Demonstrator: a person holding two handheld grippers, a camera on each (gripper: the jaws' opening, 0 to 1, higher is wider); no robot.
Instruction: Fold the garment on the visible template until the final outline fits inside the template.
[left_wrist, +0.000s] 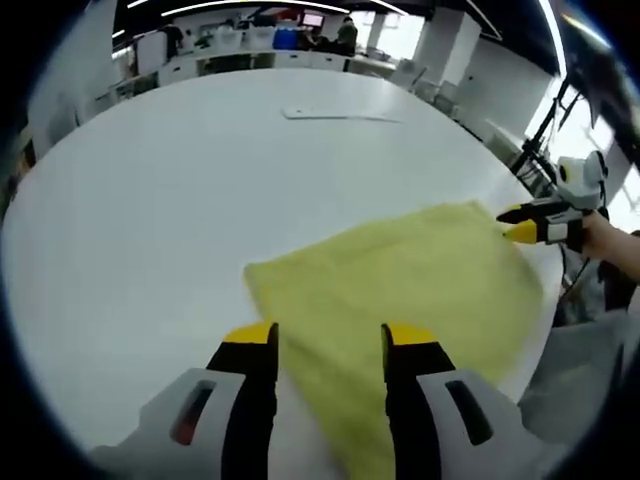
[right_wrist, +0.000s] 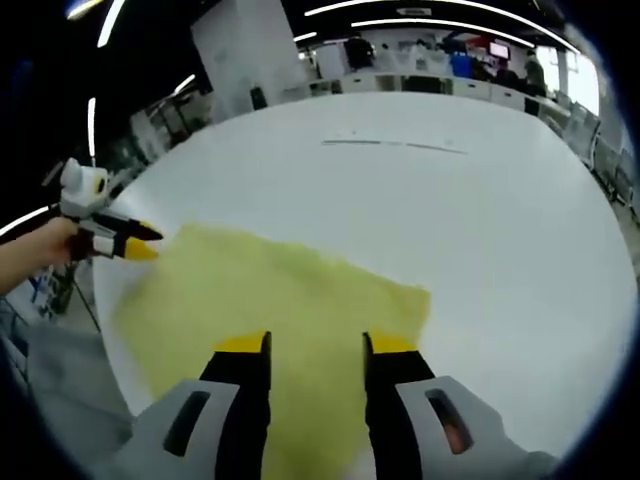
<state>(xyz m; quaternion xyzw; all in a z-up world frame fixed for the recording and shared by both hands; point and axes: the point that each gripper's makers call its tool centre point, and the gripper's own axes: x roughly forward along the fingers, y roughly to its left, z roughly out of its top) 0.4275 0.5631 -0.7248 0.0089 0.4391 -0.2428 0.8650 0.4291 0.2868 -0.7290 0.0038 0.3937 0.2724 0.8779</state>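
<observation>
A yellow garment (left_wrist: 420, 280) lies flat in a rough rectangle on the white table (left_wrist: 200, 180). My left gripper (left_wrist: 330, 335) is open, its yellow-tipped jaws astride the near edge of the cloth. At the cloth's far right corner, my right gripper (left_wrist: 515, 225) points its tip at the fabric. In the right gripper view the same garment (right_wrist: 270, 290) spreads under my right gripper (right_wrist: 317, 345), which is open over its near edge. The left gripper (right_wrist: 145, 245) sits at the garment's left corner. A thin pale template line (right_wrist: 395, 145) lies far back on the table (right_wrist: 480, 220).
The thin line (left_wrist: 340, 115) also lies far across the table. A hand (left_wrist: 605, 240) holds the right gripper; another hand (right_wrist: 35, 250) holds the left one. Grey clothing (left_wrist: 580, 370) hangs past the table's curved edge. Desks and people stand far behind.
</observation>
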